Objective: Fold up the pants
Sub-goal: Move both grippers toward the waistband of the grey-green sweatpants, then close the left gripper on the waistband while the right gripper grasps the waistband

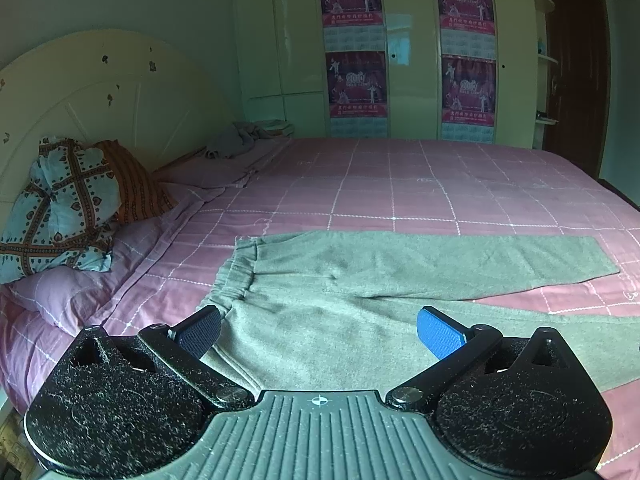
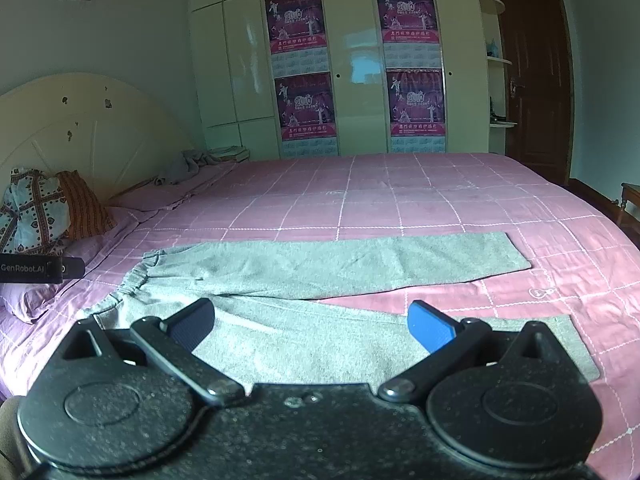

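Grey sweatpants point(image 2: 320, 276) are shown spread flat on the pink checked bed point(image 2: 400, 200), legs splayed. Left tongs point(image 1: 320, 334) and right tongs point(image 2: 312, 326) are held apart, empty. Soft, limp fleece is judged best pinched at waistband point(image 1: 236, 276) and hem point(image 2: 572, 344).

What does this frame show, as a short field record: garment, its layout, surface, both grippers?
garment: grey pants
layout: spread flat, legs apart in a V, waistband toward the pillows
surface: pink checked bedspread
left gripper: open, over the waist end, holding nothing
right gripper: open, over the near leg, holding nothing
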`<state>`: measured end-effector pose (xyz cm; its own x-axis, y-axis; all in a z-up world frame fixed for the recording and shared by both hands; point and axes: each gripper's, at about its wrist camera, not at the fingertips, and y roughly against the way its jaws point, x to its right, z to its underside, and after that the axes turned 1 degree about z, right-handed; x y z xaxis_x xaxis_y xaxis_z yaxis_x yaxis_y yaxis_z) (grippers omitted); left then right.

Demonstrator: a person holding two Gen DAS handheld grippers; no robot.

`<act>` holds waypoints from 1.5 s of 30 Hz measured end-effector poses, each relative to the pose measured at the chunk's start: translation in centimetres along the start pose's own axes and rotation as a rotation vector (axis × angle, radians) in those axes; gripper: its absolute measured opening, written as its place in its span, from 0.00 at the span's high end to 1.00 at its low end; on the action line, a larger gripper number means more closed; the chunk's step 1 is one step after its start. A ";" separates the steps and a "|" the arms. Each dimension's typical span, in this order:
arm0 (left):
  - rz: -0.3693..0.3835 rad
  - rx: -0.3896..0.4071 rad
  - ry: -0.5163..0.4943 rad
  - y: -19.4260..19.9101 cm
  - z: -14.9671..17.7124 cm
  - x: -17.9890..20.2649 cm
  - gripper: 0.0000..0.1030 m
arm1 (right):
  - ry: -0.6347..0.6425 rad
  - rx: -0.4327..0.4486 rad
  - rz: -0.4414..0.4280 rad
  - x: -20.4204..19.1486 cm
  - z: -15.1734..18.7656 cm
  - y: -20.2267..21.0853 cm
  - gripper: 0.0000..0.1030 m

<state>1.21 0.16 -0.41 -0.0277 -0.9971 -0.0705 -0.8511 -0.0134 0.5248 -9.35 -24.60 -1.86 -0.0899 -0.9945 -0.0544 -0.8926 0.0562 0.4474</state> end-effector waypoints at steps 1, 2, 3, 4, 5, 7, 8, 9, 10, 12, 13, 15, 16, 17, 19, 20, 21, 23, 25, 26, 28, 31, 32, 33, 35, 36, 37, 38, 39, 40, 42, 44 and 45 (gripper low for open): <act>0.000 -0.002 -0.001 -0.1 0.0 0.0 0.00 | -0.005 0.001 -0.002 0.1 0.0 -0.1 0.00; 0.001 -0.005 -0.003 -0.3 0.0 0.0 0.00 | 0.006 -0.001 0.003 0.1 0.1 0.0 0.00; 0.002 -0.007 -0.002 -0.4 -0.1 -0.1 0.00 | 0.007 -0.002 0.003 0.1 0.1 0.0 0.00; 0.002 -0.005 0.000 -0.6 -0.1 -0.1 0.00 | 0.011 -0.005 0.005 0.1 0.1 0.0 0.00; 0.001 -0.008 -0.003 -0.7 -0.1 -0.1 0.00 | 0.017 -0.011 0.010 0.0 0.1 0.1 0.00; -0.006 -0.008 -0.010 -1.1 -0.2 -0.2 0.00 | 0.016 -0.011 0.008 0.1 0.1 0.1 0.00; -0.006 -0.008 -0.010 -1.3 -0.4 -0.3 0.00 | 0.003 -0.002 -0.001 0.2 0.0 -0.2 0.00; -0.008 -0.004 -0.011 -1.3 -0.4 -0.3 0.00 | -0.011 0.004 -0.006 0.2 -0.1 -0.4 0.00; -0.009 -0.002 -0.011 -1.5 -0.5 -0.4 0.00 | -0.013 0.006 -0.004 0.2 -0.2 -0.5 0.00; -0.011 0.007 -0.009 -2.1 -0.8 -0.6 0.00 | -0.026 0.019 -0.015 0.2 -0.3 -1.1 0.00; -0.008 0.002 -0.008 -2.4 -0.9 -0.8 0.00 | -0.026 0.021 -0.020 0.1 -0.4 -1.4 0.00; -0.004 0.010 -0.009 -3.2 -1.1 -1.1 0.00 | -0.016 0.021 -0.029 -0.2 -0.7 -1.9 0.00; -0.003 0.006 -0.006 -3.6 -1.2 -1.3 0.00 | -0.007 0.021 -0.031 -0.4 -0.9 -2.3 0.00; -0.006 0.003 -0.005 -4.0 -1.4 -1.6 0.00 | 0.003 0.020 -0.033 -0.6 -1.0 -2.6 0.00; -0.007 0.004 -0.001 -4.9 -1.8 -2.0 0.00 | 0.022 0.023 -0.039 -1.1 -1.3 -3.3 0.00; -0.011 0.004 0.002 -5.4 -2.1 -2.3 0.00 | 0.030 0.022 -0.043 -1.4 -1.5 -3.7 0.00; -0.013 0.003 0.006 -5.8 -2.3 -2.5 0.00 | 0.040 0.024 -0.055 -1.5 -1.6 -4.0 0.00; -0.021 -0.003 0.009 -6.8 -2.9 -3.0 0.00 | 0.042 0.021 -0.072 -1.9 -2.0 -4.6 0.00; -0.027 -0.015 0.010 -7.9 -3.4 -3.6 0.00 | 0.044 0.012 -0.092 -2.2 -2.4 -5.3 0.00; -0.032 -0.021 0.016 -8.5 -3.7 -3.9 0.00 | 0.045 0.011 -0.103 -2.4 -2.6 -5.8 0.00; -0.044 -0.026 0.014 -9.5 -4.2 -4.5 0.00 | 0.060 0.021 -0.117 -3.0 -3.0 -6.9 0.00; -0.062 -0.046 0.007 -11.3 -5.0 -5.3 0.00 | 0.077 0.012 -0.135 -3.9 -3.7 -7.9 0.00; -0.063 -0.049 0.011 -12.0 -5.4 -5.7 0.00 | 0.086 0.008 -0.141 -4.2 -3.9 -8.5 0.00; -0.063 -0.051 0.019 -12.7 -5.7 -6.1 0.00 | 0.096 0.012 -0.150 -4.6 -4.1 -9.1 0.00; -0.069 -0.081 0.019 -14.2 -6.2 -6.7 0.00 | 0.113 0.007 -0.164 -5.3 -4.6 -10.3 0.00; -0.072 -0.093 0.023 -14.9 -6.4 -7.0 0.00 | 0.119 0.002 -0.175 -5.6 -4.9 -10.9 0.01; -0.076 -0.099 0.028 -15.7 -6.8 -7.2 0.00 | 0.122 -0.001 -0.184 -5.9 -5.1 -11.5 0.01; -0.082 -0.102 0.024 -16.3 -7.0 -7.4 0.00 | 0.121 -0.004 -0.191 -6.1 -5.4 -11.9 0.01; -0.093 -0.109 0.013 -17.0 -7.2 -7.5 0.00 | 0.117 -0.011 -0.200 -6.3 -5.6 -12.4 0.01; -0.110 -0.124 -0.010 -17.7 -7.4 -7.5 0.00 | 0.119 -0.012 -0.209 -6.5 -5.9 -13.0 0.01; -0.120 -0.152 -0.024 -19.3 -7.7 -7.7 0.00 | 0.130 -0.013 -0.218 -7.0 -6.4 -14.5 0.02; -0.123 -0.166 -0.029 -20.8 -7.9 -8.0 0.00 | 0.138 -0.027 -0.231 -7.5 -6.9 -16.1 0.04; -0.131 -0.167 -0.032 -21.6 -8.0 -8.2 0.00 | 0.140 -0.036 -0.234 -7.6 -7.1 -16.9 0.04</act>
<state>24.04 8.01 -4.37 0.0587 -0.9831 -0.1734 -0.7496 -0.1581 0.6427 9.57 -18.58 -2.65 0.1808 -0.9828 -0.0369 -0.8656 -0.1768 0.4685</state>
